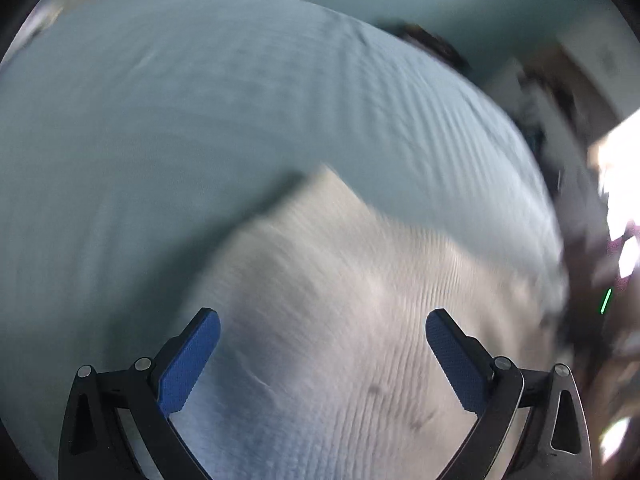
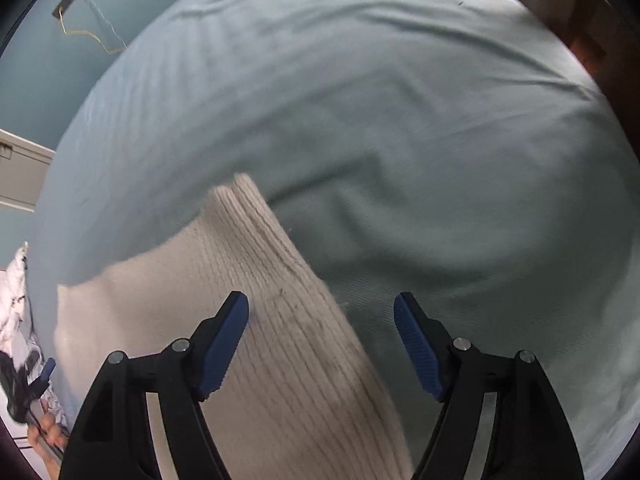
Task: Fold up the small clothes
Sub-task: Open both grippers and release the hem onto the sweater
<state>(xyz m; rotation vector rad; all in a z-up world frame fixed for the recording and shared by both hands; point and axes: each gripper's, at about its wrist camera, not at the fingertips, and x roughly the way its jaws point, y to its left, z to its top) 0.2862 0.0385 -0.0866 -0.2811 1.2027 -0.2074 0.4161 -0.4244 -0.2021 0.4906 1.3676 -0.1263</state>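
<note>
A cream ribbed knit garment (image 1: 340, 300) lies flat on the pale blue bed sheet (image 1: 180, 120); the left wrist view is motion-blurred. My left gripper (image 1: 322, 324) is open and empty, hovering just above the garment with its blue pads on either side. In the right wrist view the same garment (image 2: 256, 320) shows a folded, doubled edge running from its far corner down to the near right. My right gripper (image 2: 320, 312) is open and empty, straddling that edge, its left finger over the knit and its right finger over the sheet (image 2: 440, 140).
The bed fills both views. A teal wall with a dangling wire (image 2: 92, 28) lies beyond the bed at upper left. A black-and-white patterned cloth (image 2: 16, 320) lies at the left edge. Dark furniture and bright window light (image 1: 616, 184) lie to the right.
</note>
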